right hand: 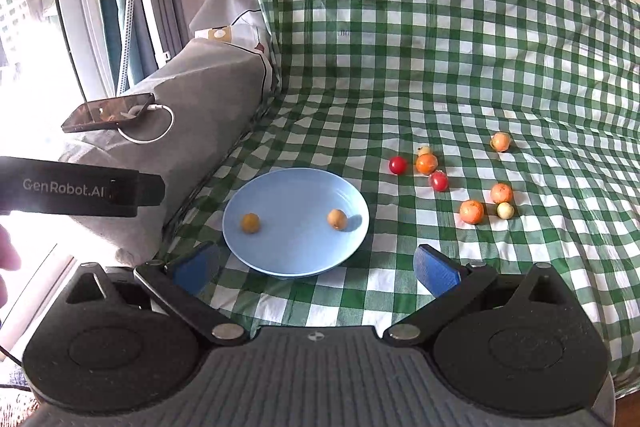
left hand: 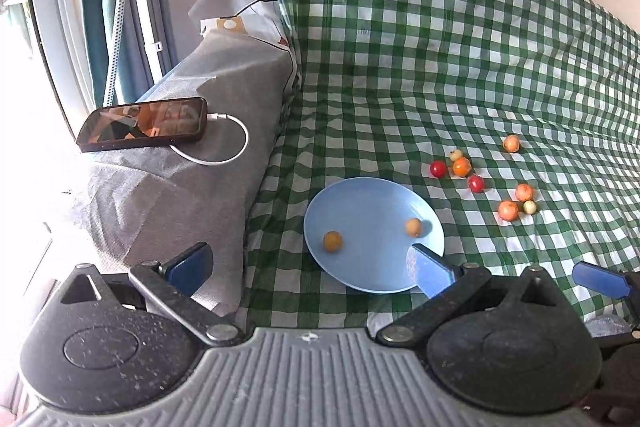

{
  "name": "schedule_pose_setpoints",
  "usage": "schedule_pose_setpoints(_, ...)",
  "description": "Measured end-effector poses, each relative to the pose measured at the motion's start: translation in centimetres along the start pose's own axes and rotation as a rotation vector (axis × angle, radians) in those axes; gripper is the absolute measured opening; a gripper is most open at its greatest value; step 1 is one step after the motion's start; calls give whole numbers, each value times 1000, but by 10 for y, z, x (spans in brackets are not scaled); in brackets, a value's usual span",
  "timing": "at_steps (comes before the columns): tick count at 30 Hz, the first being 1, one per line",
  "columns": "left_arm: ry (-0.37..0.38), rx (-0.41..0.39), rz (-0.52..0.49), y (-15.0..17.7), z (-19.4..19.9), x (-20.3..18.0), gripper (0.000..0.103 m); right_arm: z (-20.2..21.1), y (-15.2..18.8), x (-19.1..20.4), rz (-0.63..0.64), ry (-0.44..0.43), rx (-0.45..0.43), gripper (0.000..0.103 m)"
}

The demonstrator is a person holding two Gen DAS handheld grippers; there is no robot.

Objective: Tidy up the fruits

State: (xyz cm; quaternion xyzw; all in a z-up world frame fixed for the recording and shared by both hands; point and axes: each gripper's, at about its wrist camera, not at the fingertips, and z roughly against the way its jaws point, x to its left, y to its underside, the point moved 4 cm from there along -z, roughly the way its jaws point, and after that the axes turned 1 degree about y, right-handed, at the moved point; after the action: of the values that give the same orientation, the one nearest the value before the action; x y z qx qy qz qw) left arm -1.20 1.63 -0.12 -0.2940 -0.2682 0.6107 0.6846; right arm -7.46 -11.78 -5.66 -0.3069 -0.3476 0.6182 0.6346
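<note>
A light blue plate lies on the green checked cloth and holds two small yellow-brown fruits. To its right, several small fruits lie loose on the cloth: two red ones, orange ones and pale ones. My left gripper is open at the plate's near edge, nothing between its blue pads. My right gripper is open too, just short of the plate. Its blue fingertip shows at the right of the left wrist view.
A grey covered armrest rises left of the plate, with a phone on a white charging cable. The checked cloth runs up a backrest behind. The left gripper's black body and a hand's edge sit at left.
</note>
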Motion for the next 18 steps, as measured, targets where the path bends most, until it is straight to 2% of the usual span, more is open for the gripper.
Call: schedule_pose_setpoints(18, 11, 17, -14, 4, -1, -4, 103, -1, 0, -4, -33, 9, 18, 102)
